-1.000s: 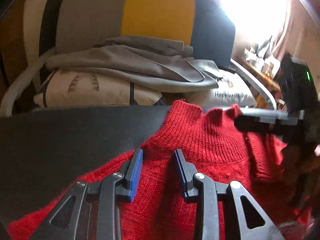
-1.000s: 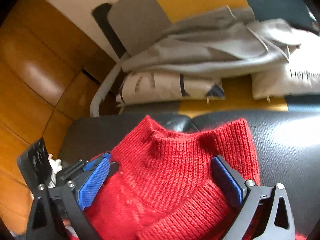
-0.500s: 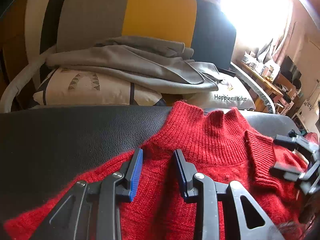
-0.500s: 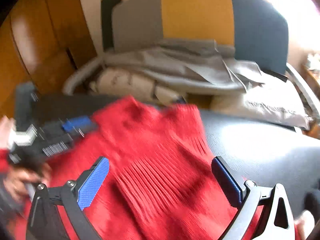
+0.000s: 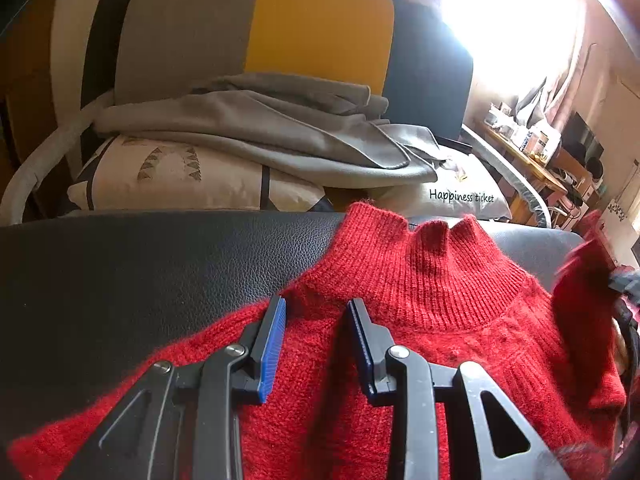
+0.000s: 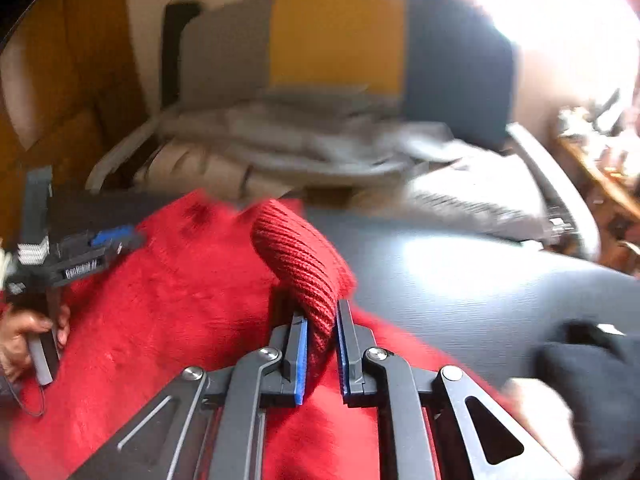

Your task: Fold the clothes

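Observation:
A red knit sweater (image 5: 420, 280) lies chest-up on a black leather seat (image 5: 120, 280), collar towards the far side. My left gripper (image 5: 316, 304) rests on its shoulder beside the collar, pads closed on a bunched ridge of the knit. In the right wrist view the same gripper (image 6: 80, 248) shows at the left, held by a hand (image 6: 16, 340). My right gripper (image 6: 322, 314) is shut on the ribbed cuff (image 6: 304, 256) of a sleeve and holds it up off the sweater (image 6: 160, 320). The raised cuff (image 5: 584, 280) appears blurred at the right edge of the left wrist view.
Behind the seat a chair holds a grey garment pile (image 5: 260, 136) on patterned pillows (image 5: 460, 196), with a grey, yellow and dark back cushion (image 5: 320, 24). A dark cloth (image 6: 592, 380) lies at the seat's right. A cluttered table (image 5: 532, 152) stands far right.
My right gripper swung from the collar to the right side of the sweater, closed on the sleeve cuff and lifted it. The left gripper stayed where it was.

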The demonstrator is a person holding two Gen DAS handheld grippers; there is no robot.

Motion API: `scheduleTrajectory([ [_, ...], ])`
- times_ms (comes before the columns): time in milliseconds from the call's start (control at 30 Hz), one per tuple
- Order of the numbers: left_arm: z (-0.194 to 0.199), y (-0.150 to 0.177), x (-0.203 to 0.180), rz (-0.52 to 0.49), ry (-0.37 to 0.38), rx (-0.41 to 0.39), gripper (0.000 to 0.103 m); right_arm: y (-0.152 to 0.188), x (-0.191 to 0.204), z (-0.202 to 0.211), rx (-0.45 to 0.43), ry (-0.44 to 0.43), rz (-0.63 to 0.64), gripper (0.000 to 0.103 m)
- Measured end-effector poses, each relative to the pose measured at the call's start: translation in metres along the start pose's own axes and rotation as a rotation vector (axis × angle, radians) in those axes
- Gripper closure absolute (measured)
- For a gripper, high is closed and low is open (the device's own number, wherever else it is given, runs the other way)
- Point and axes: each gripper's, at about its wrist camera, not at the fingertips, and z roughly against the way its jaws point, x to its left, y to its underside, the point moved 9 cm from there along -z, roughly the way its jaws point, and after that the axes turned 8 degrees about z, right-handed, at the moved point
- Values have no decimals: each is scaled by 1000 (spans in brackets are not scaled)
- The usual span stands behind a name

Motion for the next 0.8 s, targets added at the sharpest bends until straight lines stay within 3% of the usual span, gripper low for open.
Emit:
scheduleTrajectory([
  [133,-1,-1,-1,-10,-8,-1,70,19,-102,77,-34,200,-83,90],
  [267,1,0,-5,-39,-48,6,70,82,-216,153,13,414,-243,90],
  [333,6,4,-9,-41,-68,19,70,122,-260,189,22,468,-399,84],
  [400,17,9,-16,-10,-47,34,71,163,-302,225,31,520,-553,67],
  [467,30,17,-32,-5,-6,32,71,177,-312,256,-5,597,-578,57],
  [567,45,31,-64,-43,47,33,71,162,-283,269,-99,536,-519,40],
  [633,49,41,-94,-105,68,48,71,137,-236,247,-138,376,-439,38],
  [700,50,47,-122,-160,82,54,71,112,-175,209,-144,145,-365,38],
  [800,48,67,-153,-220,104,84,71,90,-78,133,-46,-298,-389,38],
])
